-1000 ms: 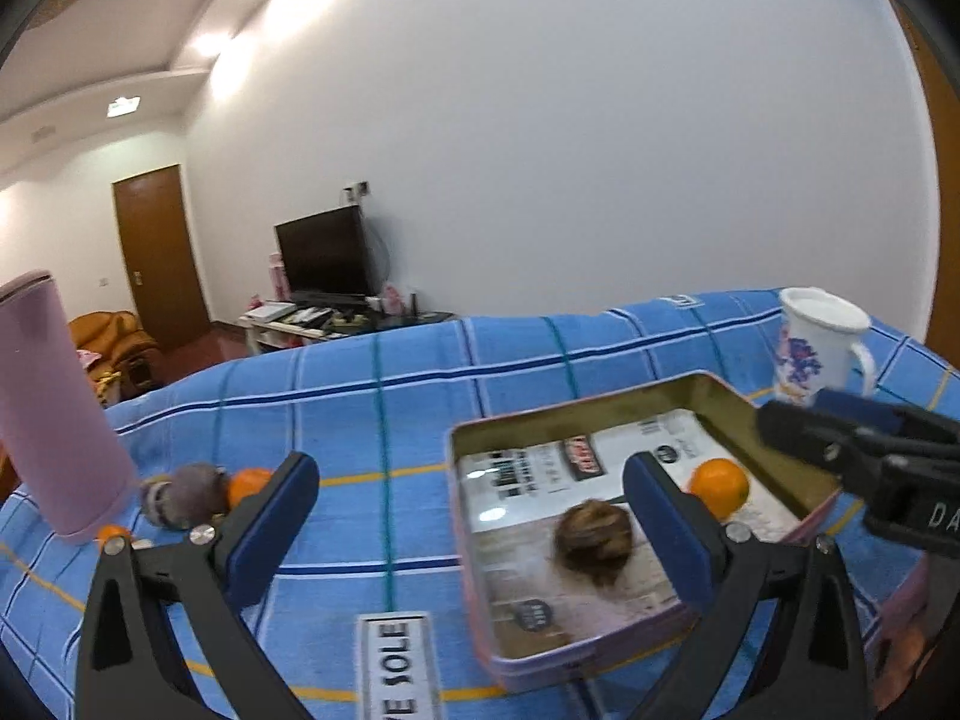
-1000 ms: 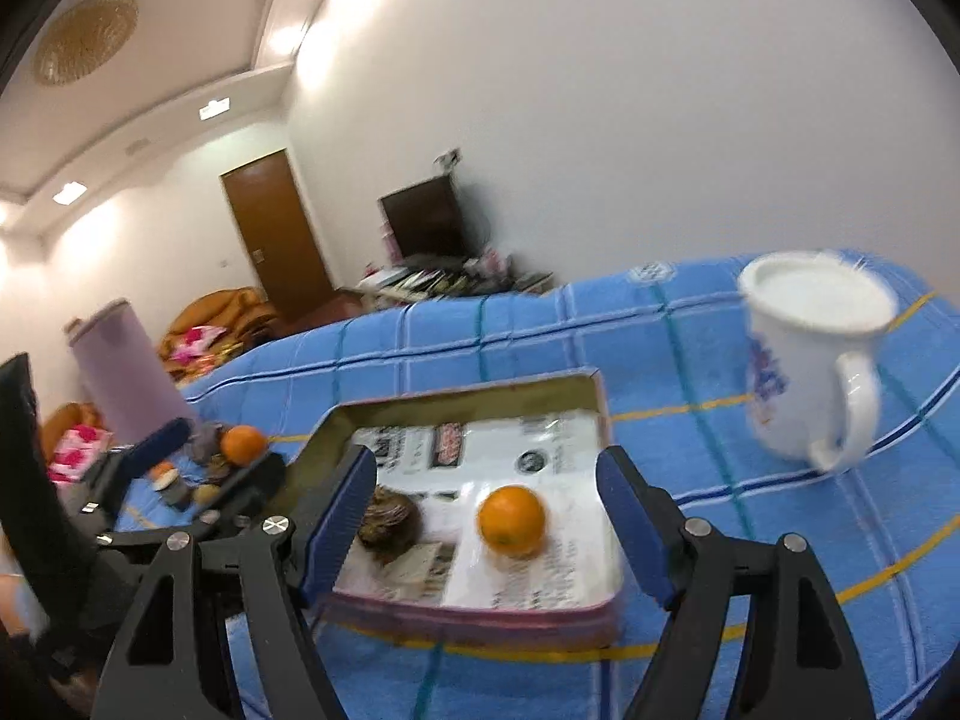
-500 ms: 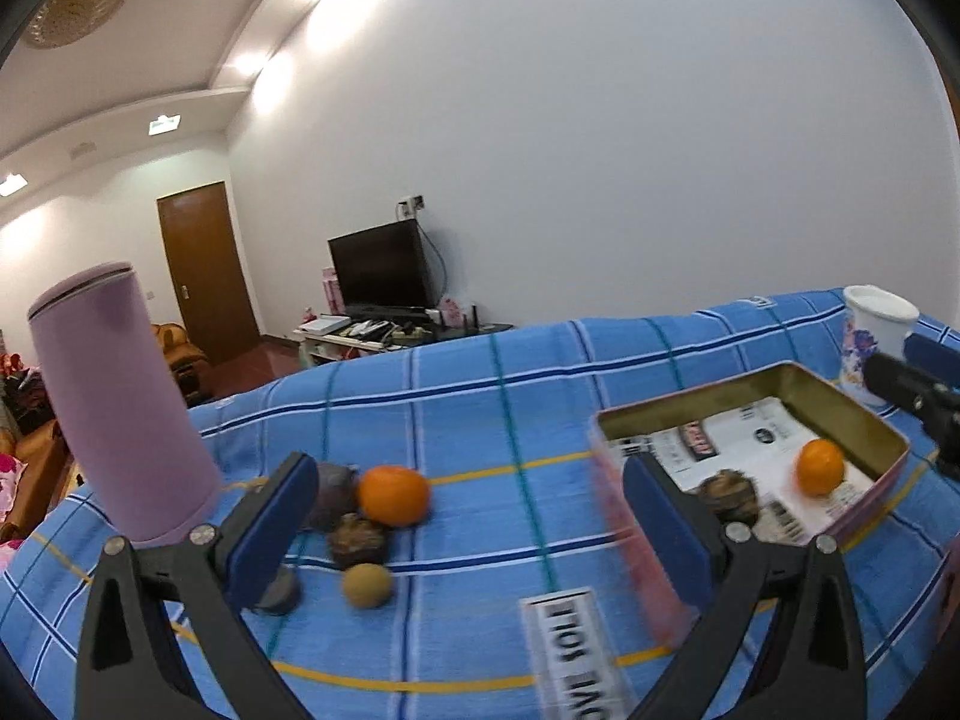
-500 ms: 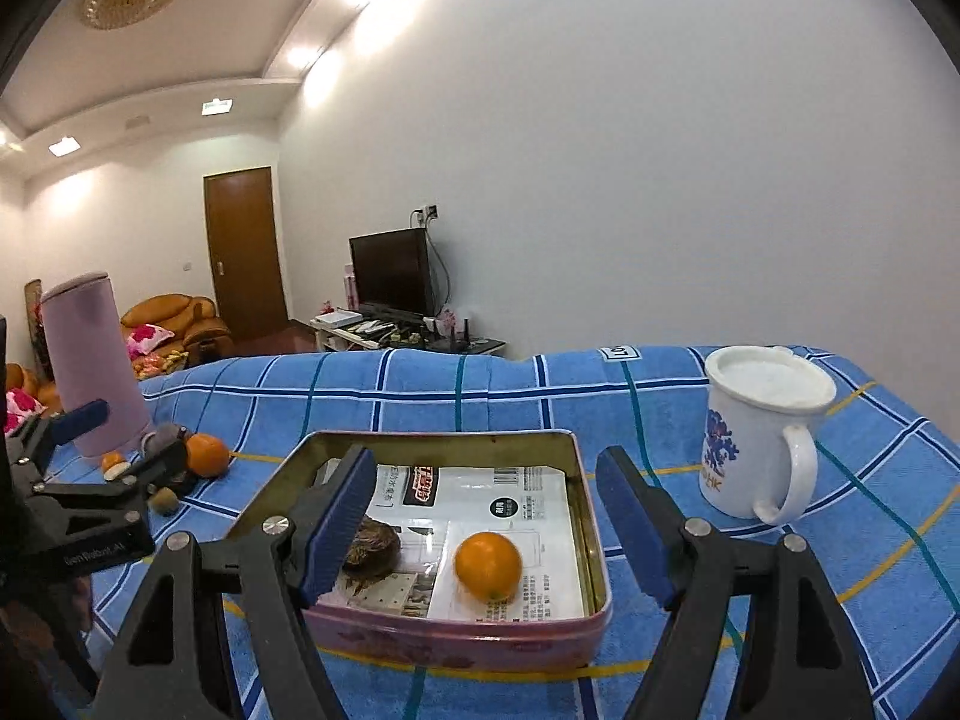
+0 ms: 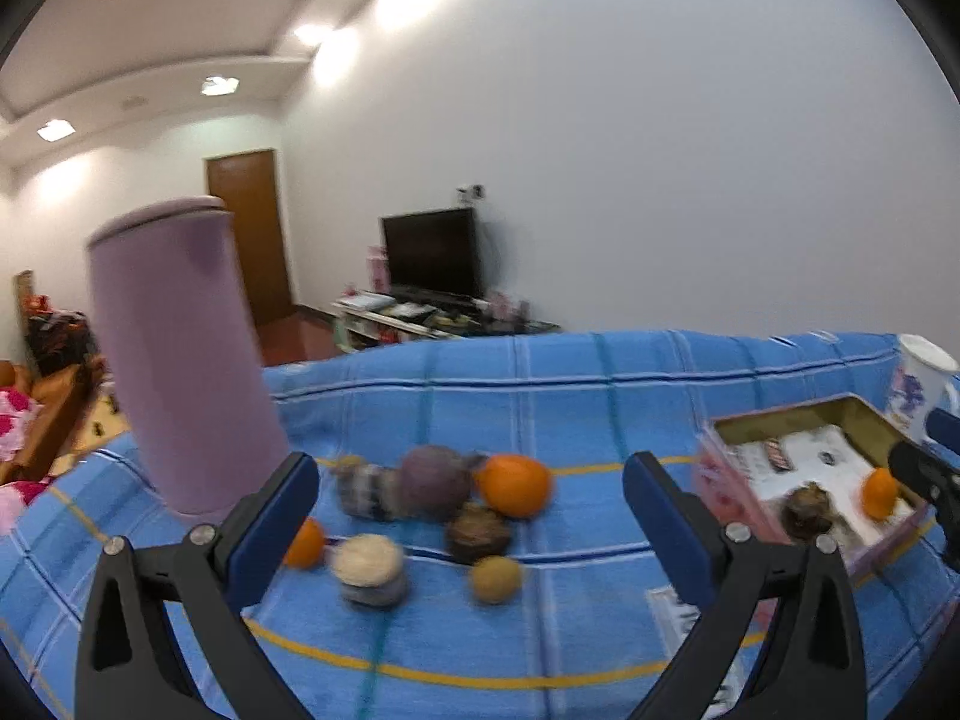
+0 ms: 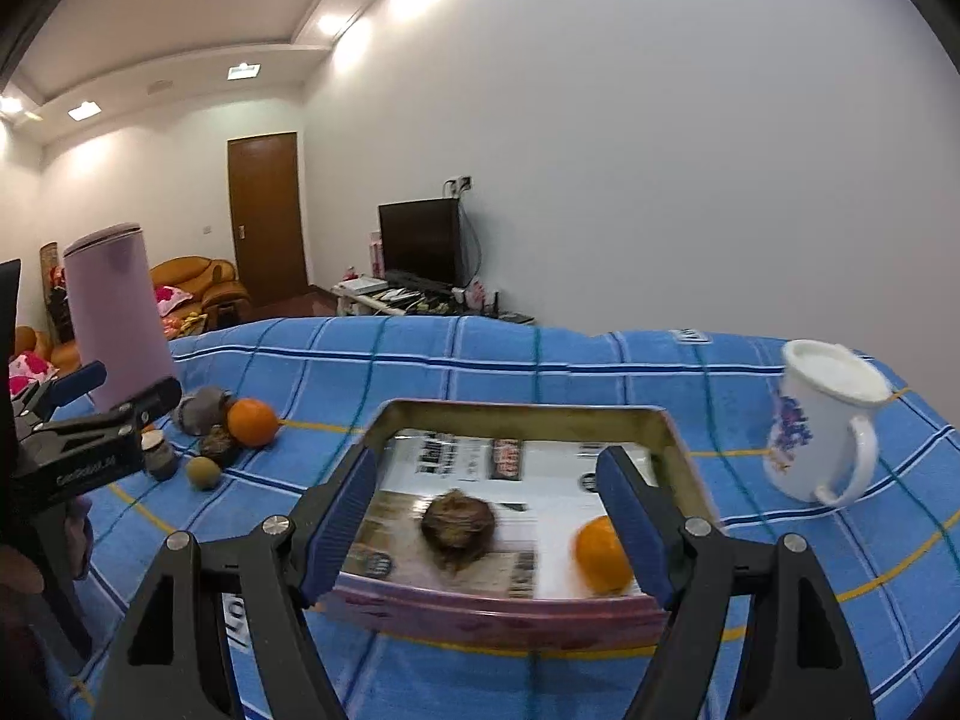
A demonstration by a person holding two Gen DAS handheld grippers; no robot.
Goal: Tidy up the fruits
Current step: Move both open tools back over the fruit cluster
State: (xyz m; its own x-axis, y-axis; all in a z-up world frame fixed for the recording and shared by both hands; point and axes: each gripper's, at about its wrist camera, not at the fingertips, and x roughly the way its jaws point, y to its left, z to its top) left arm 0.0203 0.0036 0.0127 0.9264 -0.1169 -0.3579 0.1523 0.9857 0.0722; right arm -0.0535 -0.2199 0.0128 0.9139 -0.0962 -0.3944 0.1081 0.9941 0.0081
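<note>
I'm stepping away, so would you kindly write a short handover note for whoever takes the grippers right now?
Left gripper: open, empty, aimed at the loose fruit pile beside the purple canister.
Right gripper: open, empty, over the tin tray.
Done: one orange and one brown fruit lie in the tray.
Left: the pile's big orange, small orange and the brownish fruits. White mug stands right of the tray.

Blue checked cloth (image 6: 480,360) bears tin (image 6: 528,420), mug (image 6: 822,426), fruit (image 5: 516,483)
</note>
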